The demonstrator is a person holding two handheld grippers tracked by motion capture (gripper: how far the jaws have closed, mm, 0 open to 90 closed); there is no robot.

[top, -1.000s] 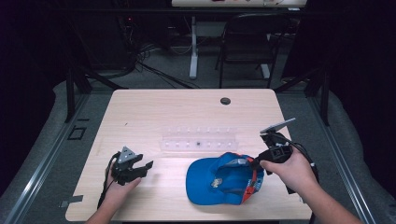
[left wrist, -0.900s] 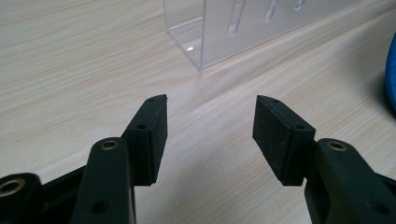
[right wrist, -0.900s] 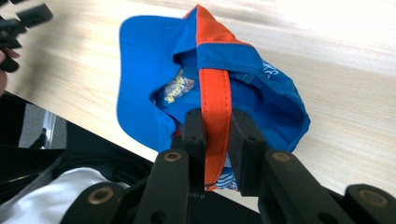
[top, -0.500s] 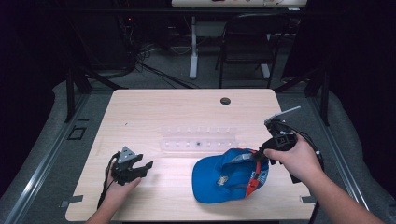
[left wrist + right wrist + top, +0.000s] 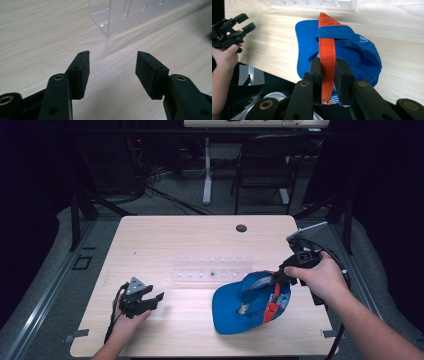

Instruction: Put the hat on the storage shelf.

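A blue cap (image 5: pixel 250 306) with an orange back strap (image 5: pixel 327 52) hangs tilted over the table's right front, its brim low toward the wood. My right gripper (image 5: pixel 278 276) is shut on the orange strap, which runs between its black pads (image 5: pixel 316 68). The cap's crown (image 5: pixel 358 53) spreads out beyond the jaws. At the left front my left gripper (image 5: pixel 155 299) rests low over the table, held in a hand, its jaws apart with bare wood between the pads (image 5: pixel 85 72).
A clear acrylic rack (image 5: pixel 212 270) with slots lies across the table's middle, just behind the cap; its corner (image 5: pixel 112 17) stands ahead of my left gripper. A dark round grommet (image 5: pixel 241 228) sits near the far edge. A chair (image 5: pixel 265 165) and cables lie beyond the table.
My right gripper has risen and moved right and away with the strap, lifting the cap's back and dragging the cap to the right. The left gripper has stayed put.
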